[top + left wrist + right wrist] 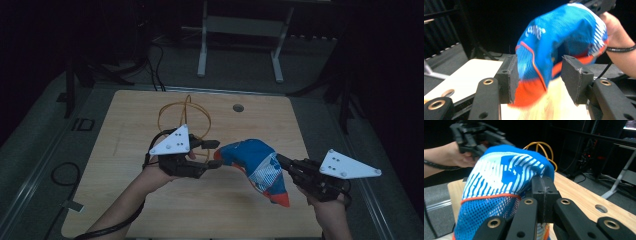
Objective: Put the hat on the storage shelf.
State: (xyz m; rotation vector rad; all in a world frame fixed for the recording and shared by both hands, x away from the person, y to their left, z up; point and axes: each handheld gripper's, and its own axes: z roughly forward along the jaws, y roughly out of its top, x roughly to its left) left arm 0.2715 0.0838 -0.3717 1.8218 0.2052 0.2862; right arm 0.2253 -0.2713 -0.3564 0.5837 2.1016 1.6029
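high view: cloth (256, 165) held above surface (125, 150) by right gripper (285, 162), left gripper (214, 154) at its end | left gripper view: fingers (507, 77) apart around cloth (549, 50), unclamped | right gripper view: fingers (544, 190) clamped on cloth (499, 177) | step: second grasp; next: left closed on hem

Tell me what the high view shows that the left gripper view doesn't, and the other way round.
High view alone: the whole wooden table, an orange cable loop lying on it, a round hole near the far edge, and the left gripper from above with its grey plate.

Left gripper view alone: white lettering on the cloth, and the left jaws standing apart around its orange hem.

Both: the blue, white and orange garment held up between the grippers, and the right gripper at its far end.
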